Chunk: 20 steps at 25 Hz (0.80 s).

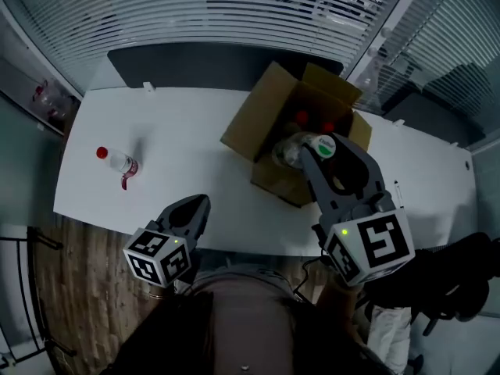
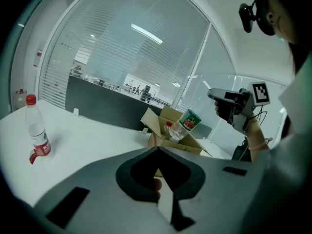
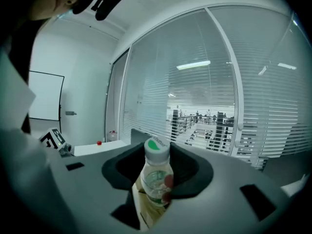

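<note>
White office table [image 1: 195, 131], blinds behind. Right gripper [image 1: 311, 156] clamped on green-capped bottle [image 3: 156, 172] over open cardboard box [image 1: 258, 123] by near edge. Red-capped bottles [image 1: 301, 118] already inside. Left gripper [image 1: 199, 204] at near edge, jaws together, empty. Lone red-capped bottle [image 1: 117, 162] stands near left edge, outside box.

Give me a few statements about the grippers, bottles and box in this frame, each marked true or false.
1. The right gripper grips a green-capped bottle. True.
2. The left gripper grips the red-capped bottle. False: its fingers are shut on nothing, and that bottle stands apart on the table.
3. The cardboard box is open, with red caps showing inside. True.
4. The green-capped bottle stands on the table beside the box. False: it is held in the air over the open box.
</note>
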### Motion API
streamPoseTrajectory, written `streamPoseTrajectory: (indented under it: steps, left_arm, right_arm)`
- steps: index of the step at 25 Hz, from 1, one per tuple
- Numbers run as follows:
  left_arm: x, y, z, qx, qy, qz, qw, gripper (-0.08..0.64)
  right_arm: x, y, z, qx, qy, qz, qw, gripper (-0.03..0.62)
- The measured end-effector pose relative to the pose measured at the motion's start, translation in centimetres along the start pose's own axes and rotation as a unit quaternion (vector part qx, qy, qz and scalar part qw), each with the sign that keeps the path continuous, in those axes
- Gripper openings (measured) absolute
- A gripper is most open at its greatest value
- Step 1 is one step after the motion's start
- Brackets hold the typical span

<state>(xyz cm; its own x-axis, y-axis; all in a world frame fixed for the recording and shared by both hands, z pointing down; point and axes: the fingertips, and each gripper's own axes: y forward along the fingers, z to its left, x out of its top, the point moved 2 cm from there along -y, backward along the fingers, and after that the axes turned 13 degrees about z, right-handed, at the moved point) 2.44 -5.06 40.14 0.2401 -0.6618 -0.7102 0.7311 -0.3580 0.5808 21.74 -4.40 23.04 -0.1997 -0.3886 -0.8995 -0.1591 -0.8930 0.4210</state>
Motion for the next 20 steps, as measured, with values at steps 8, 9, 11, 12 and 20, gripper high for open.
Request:
streamPoseTrajectory:
  steps: [8, 9, 11, 12, 20]
  left_arm:
    - [-2.0, -1.0, -2.5, 0.023, -0.018, -0.008, 0.9995, 0.006]
    - [-2.2, -1.1, -2.7, 0.025, -0.018, -0.007, 0.9995, 0.006]
    - [-2.6, -1.3, -2.9, 0.029, -0.017, -0.008, 0.9994, 0.005]
    - [-2.7, -1.4, -3.0, 0.031, -0.016, -0.01, 0.9993, 0.006]
    - [-2.9, -2.3, -2.4, 0.04, -0.017, -0.019, 0.9989, 0.006]
  right_arm:
    - [-0.3, -1.8, 1.2, 0.048, -0.008, -0.016, 0.999, 0.163]
    - [-0.3, -2.0, 1.3, 0.051, -0.009, -0.02, 0.998, 0.163]
    - [-0.3, -2.5, 1.7, 0.059, -0.01, -0.028, 0.998, 0.163]
    - [-0.3, -2.8, 1.8, 0.063, -0.01, -0.032, 0.997, 0.163]
    - [0.4, -3.7, 3.7, 0.082, -0.026, -0.048, 0.995, 0.163]
